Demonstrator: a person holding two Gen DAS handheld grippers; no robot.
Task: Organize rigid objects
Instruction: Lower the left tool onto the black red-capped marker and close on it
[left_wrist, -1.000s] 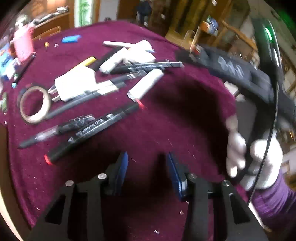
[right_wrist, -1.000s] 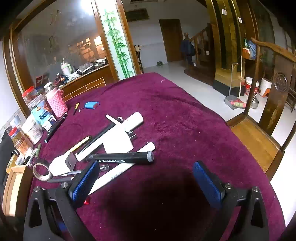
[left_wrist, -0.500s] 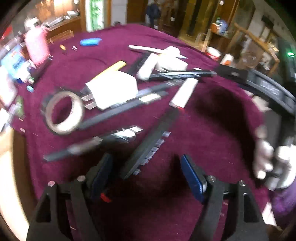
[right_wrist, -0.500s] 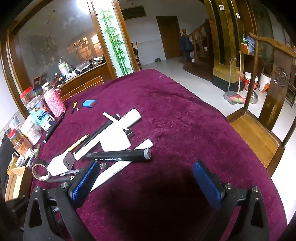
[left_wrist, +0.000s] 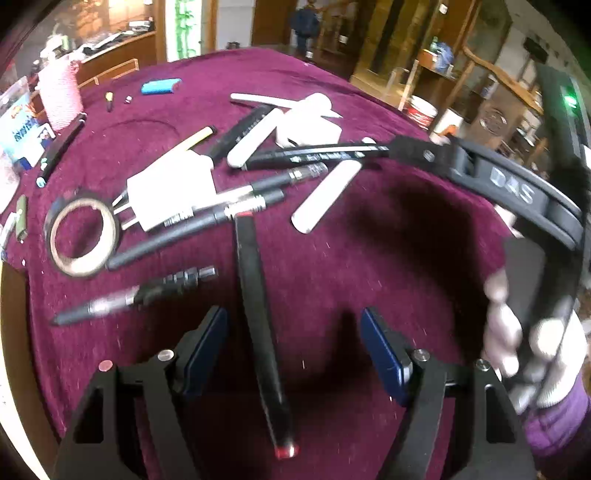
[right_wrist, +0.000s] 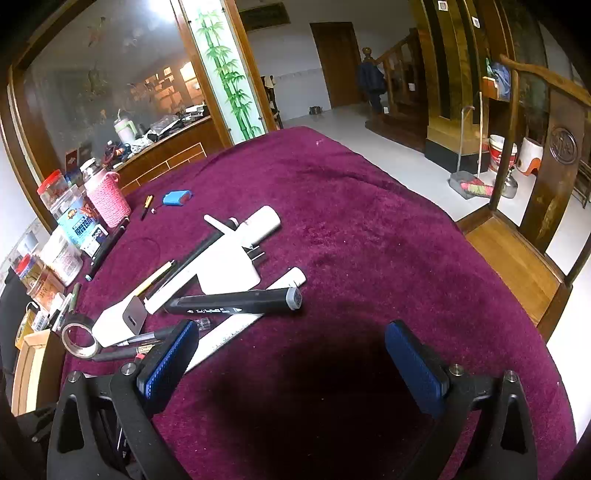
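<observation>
A heap of pens, markers, white plugs and sticks lies on the purple cloth (left_wrist: 369, 258). My left gripper (left_wrist: 295, 343) is open, its jaws on either side of a long black marker with red ends (left_wrist: 255, 302) that lies lengthwise between them, touching neither pad. A tape roll (left_wrist: 83, 236) and a white plug adapter (left_wrist: 173, 192) lie beyond to the left. My right gripper (right_wrist: 291, 358) is open and empty above bare cloth; a black marker with a grey cap (right_wrist: 236, 301) lies just ahead of it.
A pink basket (right_wrist: 109, 199), jars and boxes (right_wrist: 62, 240) line the table's left edge. A blue lighter (right_wrist: 177, 196) lies at the back. A wooden chair (right_wrist: 535, 221) stands by the right edge. The other gripper and gloved hand (left_wrist: 532, 332) show at right in the left wrist view.
My left gripper has moved forward and turned so the red-ended black marker now lies between its open jaws. The right gripper has barely moved.
</observation>
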